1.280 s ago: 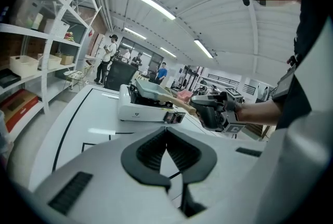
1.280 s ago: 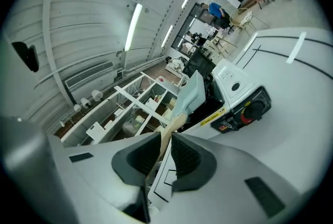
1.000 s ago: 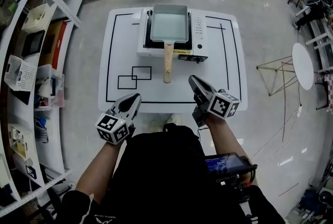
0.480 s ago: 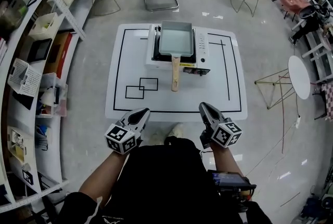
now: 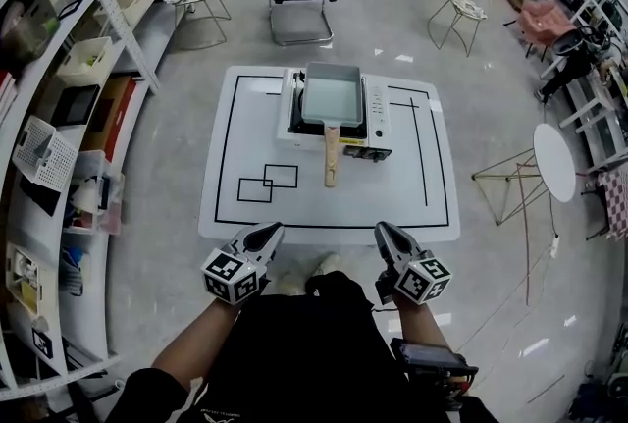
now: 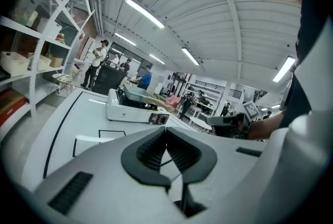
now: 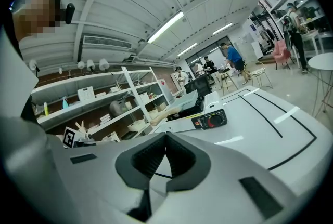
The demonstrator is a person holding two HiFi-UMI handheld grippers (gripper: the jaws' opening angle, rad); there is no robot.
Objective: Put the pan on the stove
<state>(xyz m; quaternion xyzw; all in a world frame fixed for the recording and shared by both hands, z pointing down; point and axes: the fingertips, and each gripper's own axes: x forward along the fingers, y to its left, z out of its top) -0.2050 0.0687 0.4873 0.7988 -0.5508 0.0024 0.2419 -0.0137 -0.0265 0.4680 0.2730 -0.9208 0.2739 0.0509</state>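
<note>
Pan (image 5: 332,97) atop stove (image 5: 378,113) — rectangular, pale inside, wooden handle (image 5: 331,161) over table (image 5: 392,187)

Open tabletop (image 5: 383,190) around pan handle (image 5: 331,156)

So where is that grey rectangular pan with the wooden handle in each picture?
Head view: grey rectangular pan, top centre, on the white stove.
Left gripper view: pan left of centre, mid-height.
Right gripper view: pan near centre, mid-height.
Shared landmark: the white stove.
</note>
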